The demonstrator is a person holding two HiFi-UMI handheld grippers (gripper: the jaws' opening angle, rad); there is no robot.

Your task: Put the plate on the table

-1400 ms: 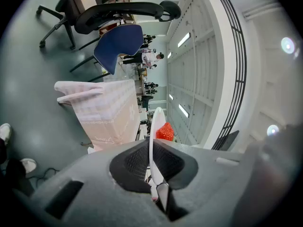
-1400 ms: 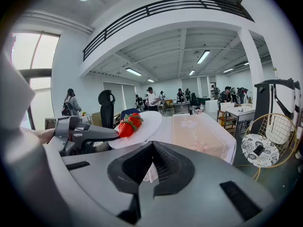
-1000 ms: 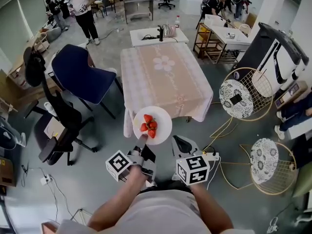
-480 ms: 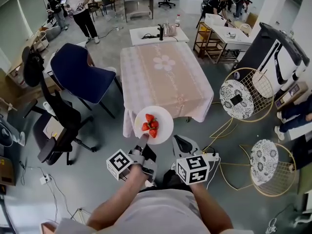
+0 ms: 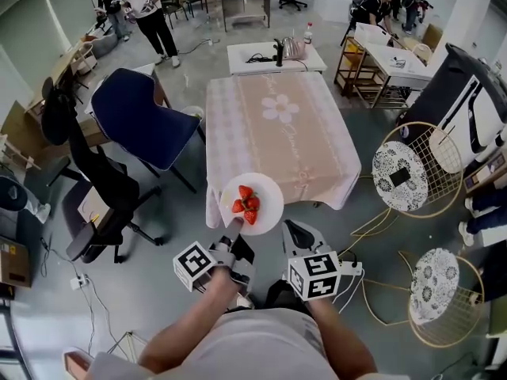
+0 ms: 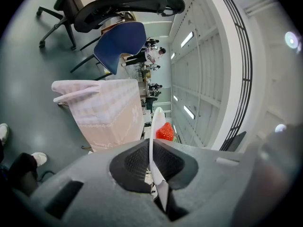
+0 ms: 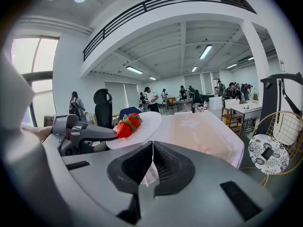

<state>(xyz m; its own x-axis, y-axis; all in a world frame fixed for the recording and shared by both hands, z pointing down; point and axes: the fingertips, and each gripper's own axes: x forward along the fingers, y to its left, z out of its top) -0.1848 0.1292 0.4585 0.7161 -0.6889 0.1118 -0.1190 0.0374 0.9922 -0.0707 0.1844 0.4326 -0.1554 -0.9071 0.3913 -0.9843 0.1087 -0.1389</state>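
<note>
Grey left gripper [image 5: 234, 233] clamps the near rim of the white plate [image 5: 268, 199], right gripper [image 5: 298, 233] beside it closed and empty; plate with strawberries [image 5: 245, 204] juts straight ahead of the fingers, and the pink-clothed table [image 5: 277, 133] starts just beyond, long axis running away.

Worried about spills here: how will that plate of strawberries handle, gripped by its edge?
The plate looks rigid, so it probably won't sag, though the left gripper pinches only its rim, so it may tip. The strawberries sit loose and could roll off if it tilts.
</note>
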